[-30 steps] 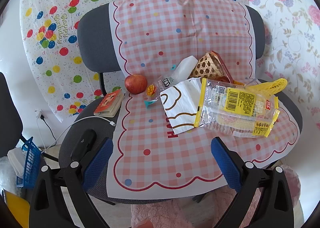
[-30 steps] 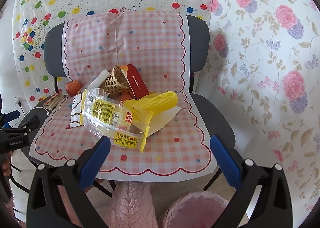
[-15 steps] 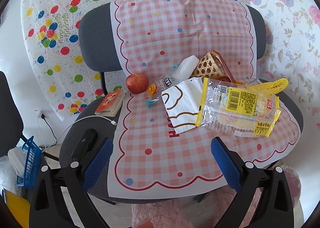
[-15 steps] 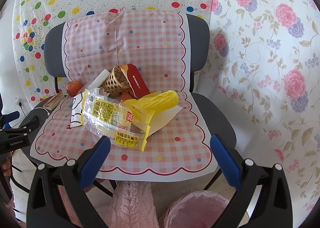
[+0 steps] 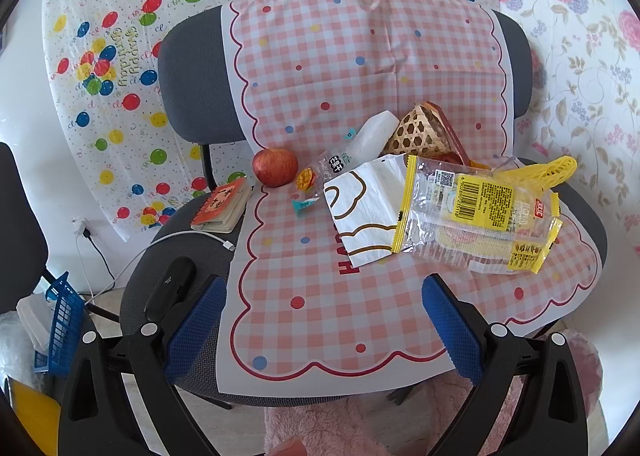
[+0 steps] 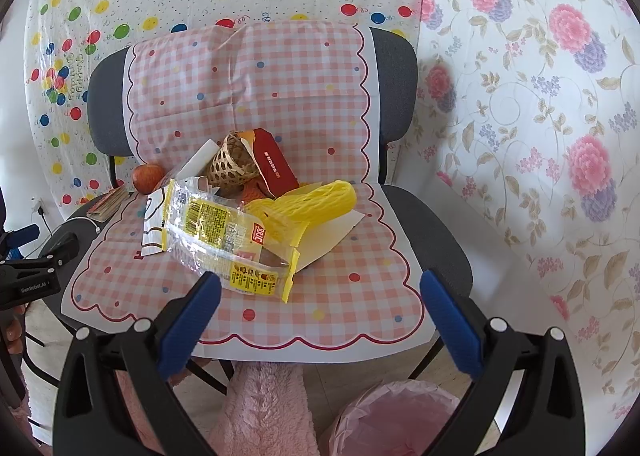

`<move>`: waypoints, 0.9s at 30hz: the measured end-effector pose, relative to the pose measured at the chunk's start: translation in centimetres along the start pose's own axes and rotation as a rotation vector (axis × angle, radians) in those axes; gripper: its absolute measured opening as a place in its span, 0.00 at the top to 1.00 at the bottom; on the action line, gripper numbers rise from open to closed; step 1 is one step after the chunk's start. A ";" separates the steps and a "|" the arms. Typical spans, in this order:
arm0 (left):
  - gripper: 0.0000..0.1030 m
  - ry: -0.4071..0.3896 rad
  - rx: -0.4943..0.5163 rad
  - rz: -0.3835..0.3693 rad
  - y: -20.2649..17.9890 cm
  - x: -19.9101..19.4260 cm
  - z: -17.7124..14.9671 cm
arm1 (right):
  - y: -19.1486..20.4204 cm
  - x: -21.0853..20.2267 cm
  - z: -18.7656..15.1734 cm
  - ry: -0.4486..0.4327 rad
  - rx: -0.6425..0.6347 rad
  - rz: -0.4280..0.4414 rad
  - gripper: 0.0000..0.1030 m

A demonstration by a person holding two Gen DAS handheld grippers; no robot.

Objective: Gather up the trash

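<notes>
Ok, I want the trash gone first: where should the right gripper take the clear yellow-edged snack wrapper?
Judging by its pose, pinch the wrapper at its near yellow crimped end, coming from the chair's front edge. That flat seam points toward the open right gripper with nothing on it.

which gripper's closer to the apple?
Left. The left gripper hangs open off the chair's front-left, on the apple side; the right gripper is open at the front-right, beyond the snack wrapper.
</notes>
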State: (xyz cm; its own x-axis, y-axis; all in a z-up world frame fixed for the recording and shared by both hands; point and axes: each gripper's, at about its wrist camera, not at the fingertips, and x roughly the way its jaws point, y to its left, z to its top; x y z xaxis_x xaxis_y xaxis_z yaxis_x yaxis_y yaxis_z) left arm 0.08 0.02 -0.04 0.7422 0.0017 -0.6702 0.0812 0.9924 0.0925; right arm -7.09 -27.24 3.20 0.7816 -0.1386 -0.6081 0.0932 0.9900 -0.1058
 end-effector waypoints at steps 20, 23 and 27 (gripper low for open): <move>0.06 0.051 0.022 -0.007 0.2 2.9 -0.9 | -0.1 3.2 -1.4 -0.076 0.033 0.120 0.06; 0.06 0.030 0.018 -0.010 0.0 3.5 -1.1 | 0.1 4.1 -1.3 -0.086 0.049 0.164 0.06; 0.06 0.052 0.071 0.018 -1.0 4.8 -1.3 | 0.7 6.1 -1.3 -0.023 0.000 0.197 0.06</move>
State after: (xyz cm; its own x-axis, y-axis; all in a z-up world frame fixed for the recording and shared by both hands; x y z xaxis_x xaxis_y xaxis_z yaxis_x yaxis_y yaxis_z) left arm 2.72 -0.83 -4.33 0.7088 0.0274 -0.7049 0.1165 0.9810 0.1553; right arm -3.09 -27.47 -1.64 0.7984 0.0586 -0.5993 -0.0632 0.9979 0.0134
